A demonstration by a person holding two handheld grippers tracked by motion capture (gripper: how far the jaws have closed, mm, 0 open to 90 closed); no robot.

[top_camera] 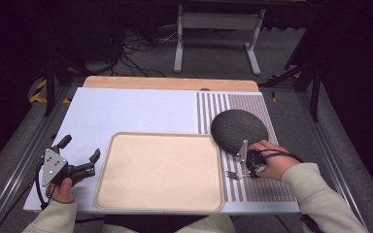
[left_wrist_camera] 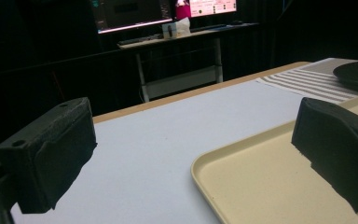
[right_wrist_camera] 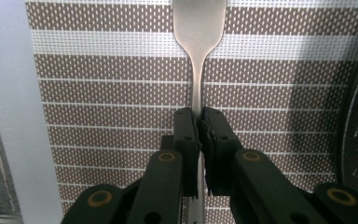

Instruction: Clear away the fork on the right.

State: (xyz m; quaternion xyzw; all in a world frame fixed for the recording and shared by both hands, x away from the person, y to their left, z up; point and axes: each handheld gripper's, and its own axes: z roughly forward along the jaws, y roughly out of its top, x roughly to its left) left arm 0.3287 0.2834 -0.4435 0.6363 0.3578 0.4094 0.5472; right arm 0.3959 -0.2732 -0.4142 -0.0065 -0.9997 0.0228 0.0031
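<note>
Right gripper clamped on fork handle, over striped placemat at 6 o'clock of dark plate; grasp step, next likely lift toward tray; left gripper wide open, empty, idle on bench.

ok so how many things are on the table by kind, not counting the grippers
tray: 1
striped placemat: 1
dark plate: 1
fork: 1, held in the right gripper
total: 4
</note>
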